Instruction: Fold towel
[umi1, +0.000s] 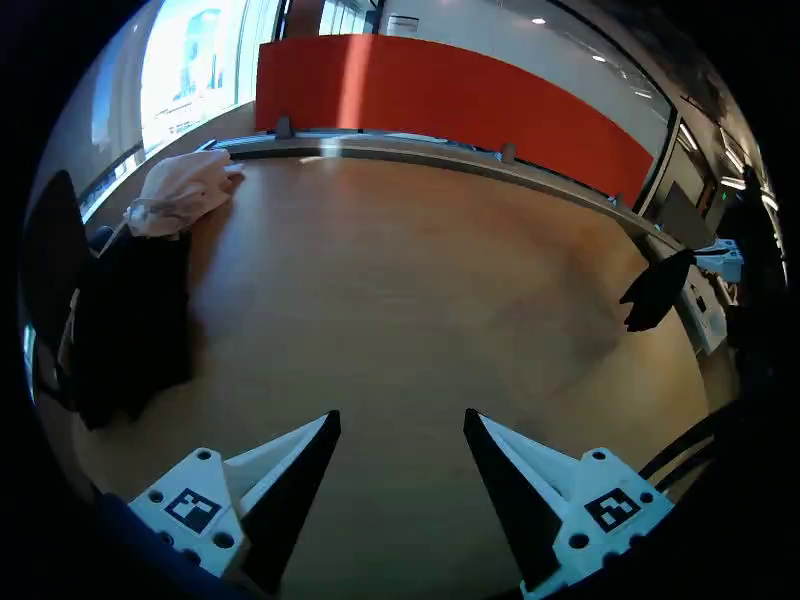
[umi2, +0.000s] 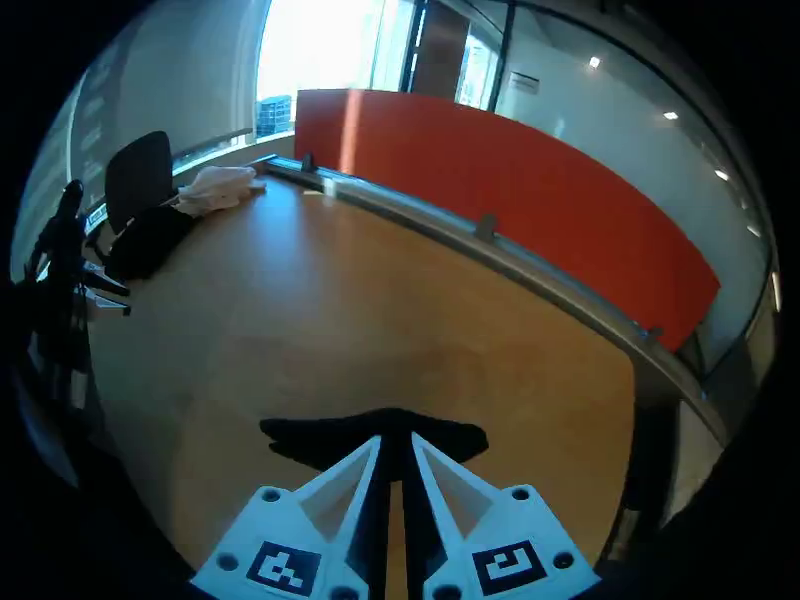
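My right gripper (umi2: 395, 442) is shut on a small black towel (umi2: 300, 435), which spreads left and right of the fingertips above the wooden table (umi2: 330, 320). In the left gripper view the same black towel (umi1: 655, 292) hangs at the far right, near the table's edge. My left gripper (umi1: 402, 440) stands open low over the table (umi1: 420, 290) with nothing between its fingers. A heap of dark cloth (umi1: 130, 320) lies at the table's left side, seen farther off in the right gripper view (umi2: 150, 240).
A pale pinkish cloth (umi1: 185, 190) (umi2: 215, 188) is bundled beyond the dark heap. An orange partition (umi1: 450, 100) (umi2: 520, 170) runs along the table's far edge. A black chair (umi2: 135, 170) stands at the far left end.
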